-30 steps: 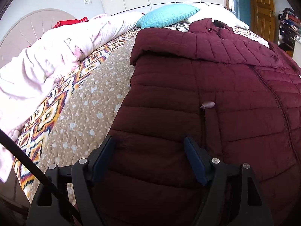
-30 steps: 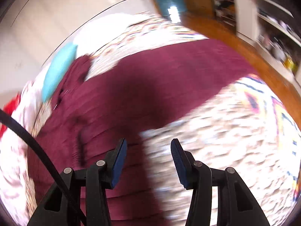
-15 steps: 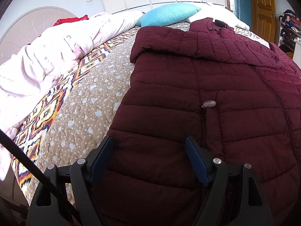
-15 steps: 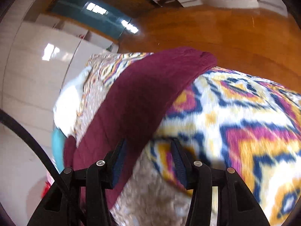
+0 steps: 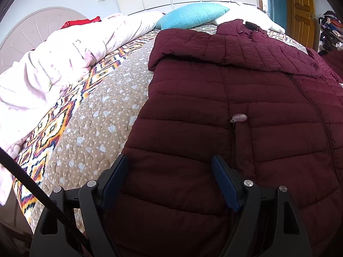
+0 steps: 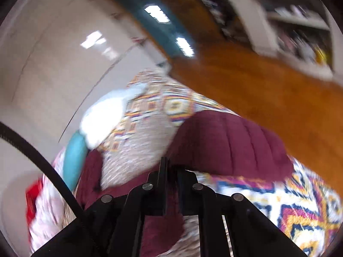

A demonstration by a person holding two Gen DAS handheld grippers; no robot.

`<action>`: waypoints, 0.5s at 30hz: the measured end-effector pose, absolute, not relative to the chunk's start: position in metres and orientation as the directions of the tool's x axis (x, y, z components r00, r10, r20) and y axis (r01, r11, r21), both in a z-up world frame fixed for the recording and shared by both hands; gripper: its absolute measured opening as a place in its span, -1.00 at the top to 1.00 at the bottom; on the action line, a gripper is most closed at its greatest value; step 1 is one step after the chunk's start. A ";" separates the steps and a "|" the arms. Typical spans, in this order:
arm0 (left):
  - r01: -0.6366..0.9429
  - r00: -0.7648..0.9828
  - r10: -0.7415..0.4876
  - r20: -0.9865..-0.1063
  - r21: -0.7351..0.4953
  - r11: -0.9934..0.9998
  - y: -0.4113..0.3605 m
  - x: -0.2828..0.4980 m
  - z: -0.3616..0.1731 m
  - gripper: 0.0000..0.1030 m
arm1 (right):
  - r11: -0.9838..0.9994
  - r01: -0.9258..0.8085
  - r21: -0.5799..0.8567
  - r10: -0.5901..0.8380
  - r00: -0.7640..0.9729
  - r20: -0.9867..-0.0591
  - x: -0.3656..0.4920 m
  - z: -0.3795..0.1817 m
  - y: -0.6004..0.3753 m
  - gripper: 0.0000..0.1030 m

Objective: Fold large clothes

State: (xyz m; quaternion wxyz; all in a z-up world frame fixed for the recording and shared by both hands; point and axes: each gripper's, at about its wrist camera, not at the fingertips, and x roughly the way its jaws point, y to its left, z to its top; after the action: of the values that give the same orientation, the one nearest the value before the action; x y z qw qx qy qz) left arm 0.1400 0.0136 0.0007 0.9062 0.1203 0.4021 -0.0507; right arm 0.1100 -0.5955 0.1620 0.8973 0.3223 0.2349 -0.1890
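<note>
A maroon quilted jacket (image 5: 246, 98) lies spread front-up on the bed, collar toward the pillows, with one sleeve folded across its chest. My left gripper (image 5: 169, 171) hovers open over the jacket's lower left part, and nothing is pinched between its blue pads (image 5: 223, 177). In the blurred right wrist view my right gripper (image 6: 169, 169) is shut. Its jaws are pressed together on the edge of the jacket's other sleeve (image 6: 227, 145), which arches up and to the right from the tips, above the patterned bedspread.
The patterned bedspread (image 5: 92, 115) covers the bed. A bunched pink duvet (image 5: 53, 68) lies along the left, with a teal pillow (image 5: 193, 15) and a white pillow (image 5: 253, 12) at the head. A wooden floor (image 6: 268, 90) and shelves lie beyond the bed's right edge.
The right gripper's jaws went from open to shut on the maroon sleeve, and the hand rose and swung so more of the room shows. The left gripper has stayed where it was.
</note>
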 end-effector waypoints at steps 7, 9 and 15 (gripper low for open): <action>0.188 0.670 -0.006 -0.742 0.162 0.969 0.016 0.139 0.002 -0.53 | 0.943 0.055 0.327 0.161 0.787 -0.595 0.151 0.167 -0.393 0.87; 0.188 0.666 -0.009 -0.746 0.156 0.970 0.017 0.138 0.004 -0.53 | 0.952 -0.007 0.305 0.216 0.722 -0.657 0.159 0.138 -0.348 0.87; 0.195 0.604 -0.092 -0.791 0.035 0.980 0.024 0.130 0.031 -0.53 | 0.953 0.010 0.302 0.241 0.576 -0.781 0.190 0.051 -0.292 0.87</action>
State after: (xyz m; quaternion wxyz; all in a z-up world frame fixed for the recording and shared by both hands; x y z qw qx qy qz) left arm 0.1301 0.0243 0.0310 0.8937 0.0589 0.4375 -0.0801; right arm 0.1898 -0.2921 0.0508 0.8769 0.1376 0.4557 0.0661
